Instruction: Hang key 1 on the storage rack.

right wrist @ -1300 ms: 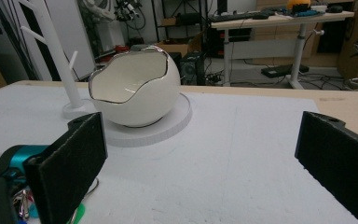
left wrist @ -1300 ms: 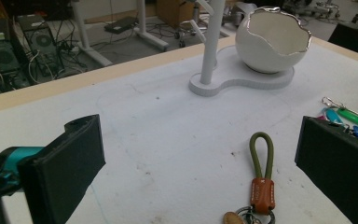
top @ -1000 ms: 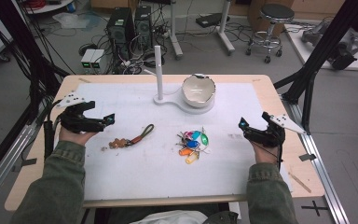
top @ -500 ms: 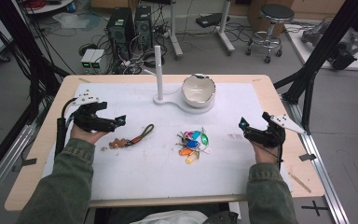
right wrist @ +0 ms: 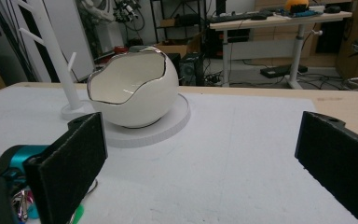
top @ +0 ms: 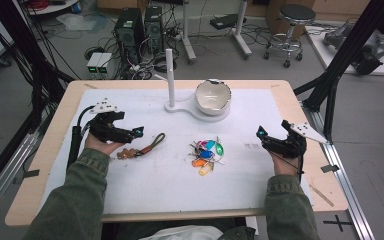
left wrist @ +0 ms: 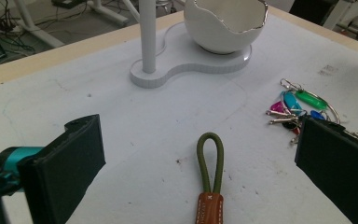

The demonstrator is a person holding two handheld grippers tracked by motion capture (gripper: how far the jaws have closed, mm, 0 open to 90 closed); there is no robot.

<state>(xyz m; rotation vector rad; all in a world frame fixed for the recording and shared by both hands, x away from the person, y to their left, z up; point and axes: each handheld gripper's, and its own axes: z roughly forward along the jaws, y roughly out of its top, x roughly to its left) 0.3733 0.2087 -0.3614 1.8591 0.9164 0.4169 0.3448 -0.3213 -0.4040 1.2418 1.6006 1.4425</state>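
A key strap with an olive cord loop and brown leather tab (top: 141, 147) (left wrist: 210, 179) lies on the white mat left of centre. My left gripper (top: 135, 133) (left wrist: 200, 172) is open just above it, jaws standing either side of the loop. A bunch of keys with coloured tags (top: 206, 152) (left wrist: 298, 107) lies mid-table. A white egg-shaped bowl (top: 212, 96) (right wrist: 133, 91) sits on a white base with an upright peg stand (top: 169, 75) (left wrist: 147, 37) (right wrist: 51, 51). My right gripper (top: 261, 135) (right wrist: 205, 172) is open at the right of the mat, holding nothing and facing the bowl.
The white mat (top: 180, 185) covers most of the wooden table (top: 45, 200). Black frame legs stand at both table sides. Computer towers (top: 137, 25), cables and a stool (top: 292, 15) are on the floor behind the table.
My left gripper has moved right and forward toward the key strap, ending over its olive loop. The right gripper has stayed where it was.
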